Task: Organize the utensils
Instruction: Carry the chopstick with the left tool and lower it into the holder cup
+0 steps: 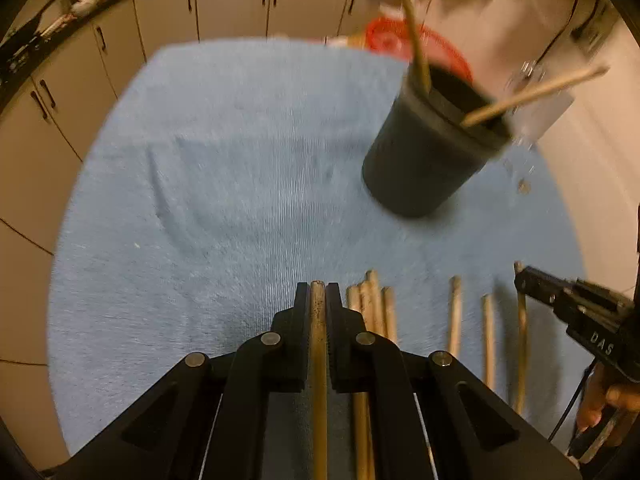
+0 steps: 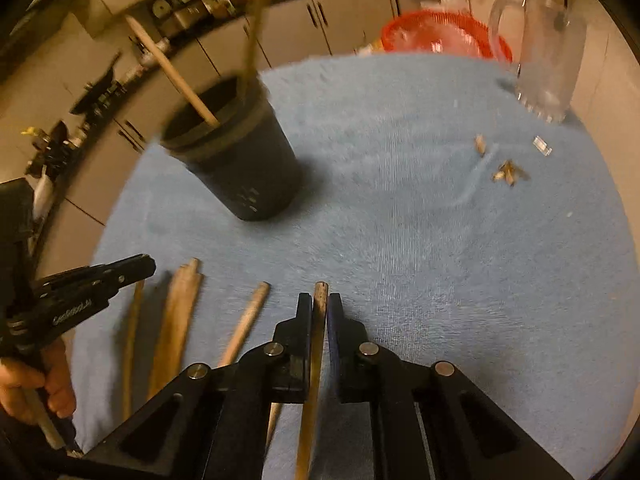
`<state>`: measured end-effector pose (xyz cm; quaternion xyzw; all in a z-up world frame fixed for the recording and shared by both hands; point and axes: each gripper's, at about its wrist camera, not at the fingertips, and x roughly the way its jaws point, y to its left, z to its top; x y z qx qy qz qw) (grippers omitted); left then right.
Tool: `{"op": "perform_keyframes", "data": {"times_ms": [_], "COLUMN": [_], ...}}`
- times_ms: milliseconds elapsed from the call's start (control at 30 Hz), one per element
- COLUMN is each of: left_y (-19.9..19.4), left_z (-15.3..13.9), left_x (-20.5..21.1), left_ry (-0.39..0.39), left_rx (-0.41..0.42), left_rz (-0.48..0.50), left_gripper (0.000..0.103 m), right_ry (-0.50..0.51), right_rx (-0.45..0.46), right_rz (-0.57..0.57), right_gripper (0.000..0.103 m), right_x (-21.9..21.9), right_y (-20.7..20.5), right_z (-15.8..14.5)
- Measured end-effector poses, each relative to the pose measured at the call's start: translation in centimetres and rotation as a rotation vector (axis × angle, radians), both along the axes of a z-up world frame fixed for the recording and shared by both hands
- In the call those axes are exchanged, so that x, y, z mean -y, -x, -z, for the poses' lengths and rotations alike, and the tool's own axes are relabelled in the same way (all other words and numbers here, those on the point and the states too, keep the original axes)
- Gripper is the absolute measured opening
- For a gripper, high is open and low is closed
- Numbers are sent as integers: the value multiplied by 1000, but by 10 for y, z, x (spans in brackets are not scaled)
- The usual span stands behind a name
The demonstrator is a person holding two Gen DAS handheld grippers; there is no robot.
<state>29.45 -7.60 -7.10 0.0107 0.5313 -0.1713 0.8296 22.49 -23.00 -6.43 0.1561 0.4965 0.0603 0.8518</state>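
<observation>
My left gripper (image 1: 318,294) is shut on a wooden utensil handle (image 1: 319,340) that runs straight between its pads, just above the blue towel (image 1: 240,200). In the same way my right gripper (image 2: 320,302) is shut on another wooden handle (image 2: 314,380). Each gripper shows in the other's view: the right gripper (image 1: 522,280) at the right, the left gripper (image 2: 150,266) at the left. Several more wooden handles (image 1: 376,304) (image 2: 176,320) lie side by side on the towel between them. A black cup (image 1: 432,144) (image 2: 240,160) stands farther back with two wooden utensils (image 1: 532,92) leaning in it.
A glass mug (image 2: 548,52) and a red basket (image 2: 440,32) stand at the towel's far edge. Small scraps (image 2: 508,172) lie on the towel (image 2: 400,220) near the mug. Cabinet doors (image 1: 232,4) run behind. A person's hand (image 2: 24,384) holds the left gripper.
</observation>
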Motion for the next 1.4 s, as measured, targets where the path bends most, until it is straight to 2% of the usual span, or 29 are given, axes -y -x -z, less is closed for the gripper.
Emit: {"op": "perform_keyframes", "data": {"times_ms": [167,333,533,700,933,1400], "left_y": [21,47,67,85,94,96], "left_z": [-44,-82,-116,-136,-150,-169], "left_x": [-12,-17,-20,-26,-30,-27], "left_ry": [82,127,153,181,190,224], "left_rx": [120,241,370,458,496,527], "left_rz": [2,-8,-41,-70,-98,-115], "left_gripper": [7,7,7,7,7,7], "right_ry": [-36,-47,-23,-92,-68,-86], "right_rx": [137,267,398,503,549,555], "right_rz": [4,0,51,137,128,75], "right_gripper": [7,7,7,7,7,7], "right_x": [4,1,-2,-2,-11,-5], "right_y": [30,58,86,113,117,117], "right_z": [-49,-94,-130,-142,-151,-161]}}
